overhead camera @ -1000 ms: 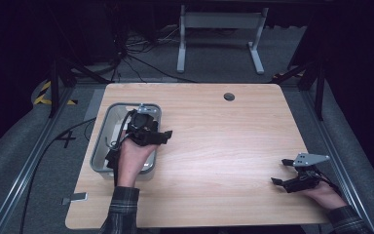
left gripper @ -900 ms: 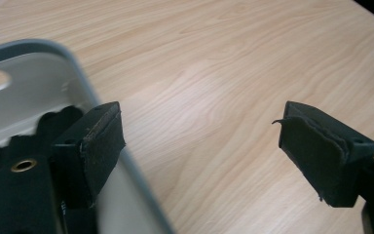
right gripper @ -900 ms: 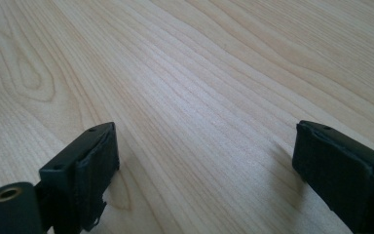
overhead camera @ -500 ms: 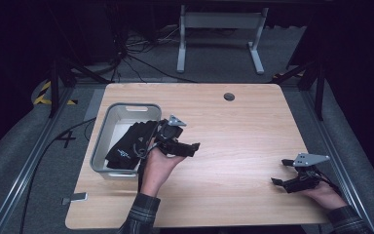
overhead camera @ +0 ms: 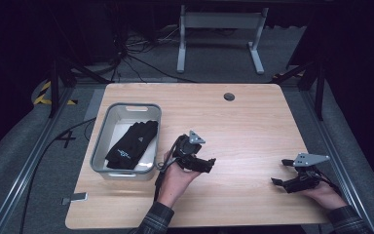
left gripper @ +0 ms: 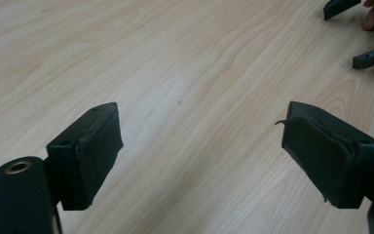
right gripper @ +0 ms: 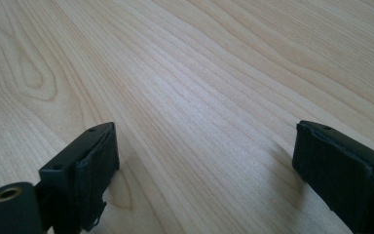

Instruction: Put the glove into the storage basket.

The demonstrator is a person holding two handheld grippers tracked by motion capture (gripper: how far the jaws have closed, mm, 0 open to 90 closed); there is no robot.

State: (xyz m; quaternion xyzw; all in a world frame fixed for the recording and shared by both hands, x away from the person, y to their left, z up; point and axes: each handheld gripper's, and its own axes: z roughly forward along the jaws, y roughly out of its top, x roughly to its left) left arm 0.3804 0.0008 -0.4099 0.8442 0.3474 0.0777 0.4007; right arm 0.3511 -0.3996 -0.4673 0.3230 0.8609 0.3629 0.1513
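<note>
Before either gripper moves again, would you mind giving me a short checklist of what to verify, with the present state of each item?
1. Black glove lies fully inside the grey bin: ok.
2. Left gripper is open with nothing between its pads: ok.
3. Right gripper is open and empty over bare wood: ok.
4. Left gripper is out of the bin, over the table: ok.
5. The two grippers are well apart, the right one near the table's right front edge: ok.
6. Whether a second glove lies under the first: cannot tell.
</note>
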